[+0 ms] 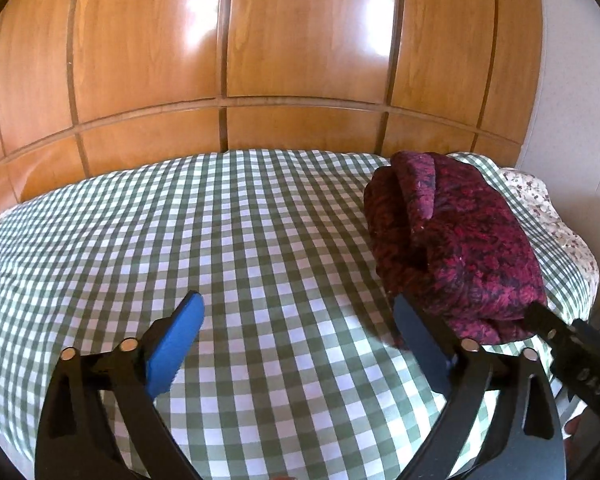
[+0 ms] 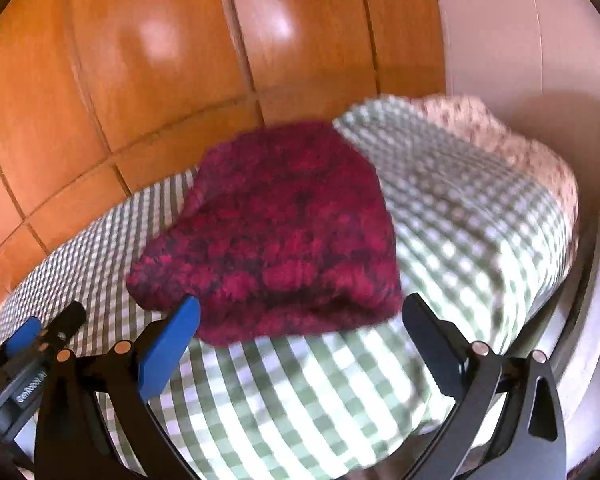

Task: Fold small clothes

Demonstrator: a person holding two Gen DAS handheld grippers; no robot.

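Observation:
A folded dark red knitted garment (image 1: pixel 456 240) lies on the green-and-white checked cloth (image 1: pixel 220 240), at the right in the left wrist view. My left gripper (image 1: pixel 296 312) is open and empty, just left of and before the garment. In the right wrist view the garment (image 2: pixel 284 224) lies straight ahead on the checked cloth (image 2: pixel 460 216). My right gripper (image 2: pixel 300 316) is open and empty, its fingertips at the garment's near edge. The right gripper's tip shows in the left wrist view (image 1: pixel 540 316) and the left gripper's tip shows in the right wrist view (image 2: pixel 52 328).
A glossy wooden panelled wardrobe (image 1: pixel 260 60) stands right behind the surface. A floral cloth (image 1: pixel 556 216) peeks out under the checked cloth at the right edge. A white wall (image 2: pixel 520 40) is at the right.

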